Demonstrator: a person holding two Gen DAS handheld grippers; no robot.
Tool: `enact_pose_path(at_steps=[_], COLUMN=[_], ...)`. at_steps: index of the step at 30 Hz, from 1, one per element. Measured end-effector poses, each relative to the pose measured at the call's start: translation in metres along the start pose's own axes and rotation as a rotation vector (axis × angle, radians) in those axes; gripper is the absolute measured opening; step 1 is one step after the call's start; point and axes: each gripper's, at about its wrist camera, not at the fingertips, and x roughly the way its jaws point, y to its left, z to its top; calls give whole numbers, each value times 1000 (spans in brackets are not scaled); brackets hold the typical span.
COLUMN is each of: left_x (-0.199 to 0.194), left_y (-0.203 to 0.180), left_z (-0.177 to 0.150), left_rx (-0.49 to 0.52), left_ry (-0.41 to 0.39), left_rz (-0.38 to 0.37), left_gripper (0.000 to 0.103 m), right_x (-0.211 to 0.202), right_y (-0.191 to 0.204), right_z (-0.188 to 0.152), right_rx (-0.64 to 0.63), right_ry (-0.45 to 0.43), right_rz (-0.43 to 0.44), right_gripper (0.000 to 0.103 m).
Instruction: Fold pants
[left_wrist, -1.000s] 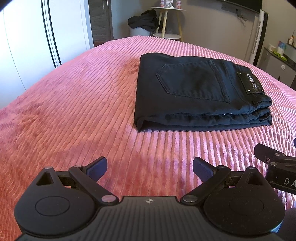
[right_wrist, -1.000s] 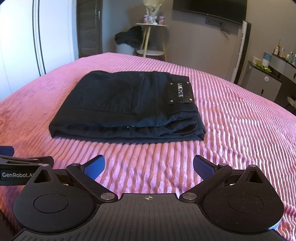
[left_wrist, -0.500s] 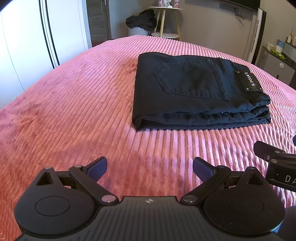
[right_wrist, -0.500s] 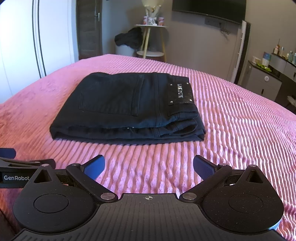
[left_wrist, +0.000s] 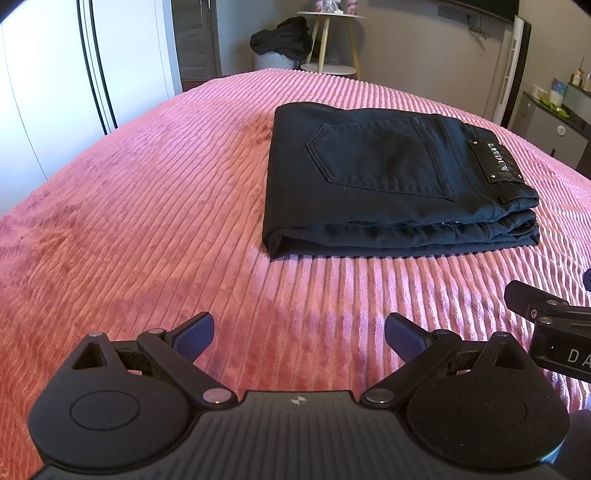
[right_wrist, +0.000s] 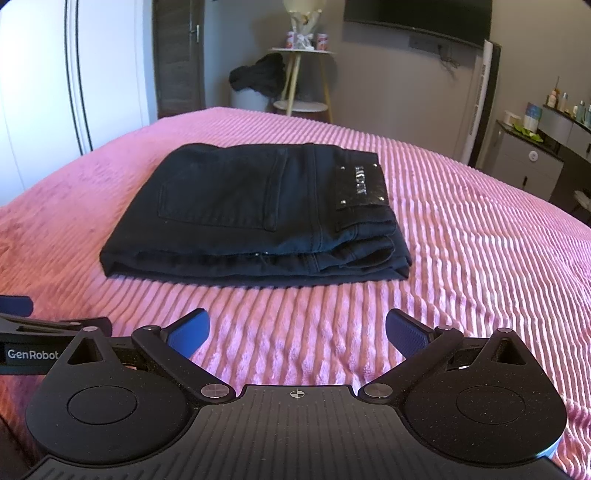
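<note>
Black pants (left_wrist: 391, 181) lie folded in a flat stack on the pink ribbed bedspread (left_wrist: 147, 206), back pocket and leather label facing up. They also show in the right wrist view (right_wrist: 266, 210). My left gripper (left_wrist: 299, 336) is open and empty, above the bedspread in front of the pants and apart from them. My right gripper (right_wrist: 297, 334) is open and empty, also in front of the stack. Part of the right gripper (left_wrist: 554, 332) shows at the right edge of the left wrist view. Part of the left gripper (right_wrist: 37, 339) shows at the left edge of the right wrist view.
White wardrobe doors (left_wrist: 55, 74) stand to the left of the bed. Beyond the far edge are a small round side table (right_wrist: 303, 81) and a dark heap of clothes (right_wrist: 258, 77). A grey cabinet (right_wrist: 532, 166) stands at the right.
Both grippers have drawn back a little from the pants and tilted slightly up. The pants have not moved. Both grippers stay open.
</note>
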Motion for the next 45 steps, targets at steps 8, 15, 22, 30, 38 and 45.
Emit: enact_pose_path(at_steps=[8, 15, 22, 30, 38, 45], left_x=[0, 1, 0, 0, -1, -1], left_y=[0, 0, 0, 0, -1, 1], left_z=[0, -1, -1, 0, -1, 0], left_rx=[2, 4, 6, 5, 4, 5], left_ry=[0, 0, 0, 0, 0, -1], left_rz=[1, -1, -2, -2, -5, -12], left_gripper=[99, 99, 99, 99, 99, 99], right_x=[0, 0, 0, 0, 0, -1], right_y=[0, -1, -1, -1, -2, -1], right_z=[0, 0, 0, 0, 0, 0], right_rx=[2, 6, 6, 6, 8, 12], right_ry=[2, 2, 2, 2, 2, 0], right_rz=[1, 2, 3, 2, 3, 2], right_gripper=[103, 103, 103, 103, 103, 103])
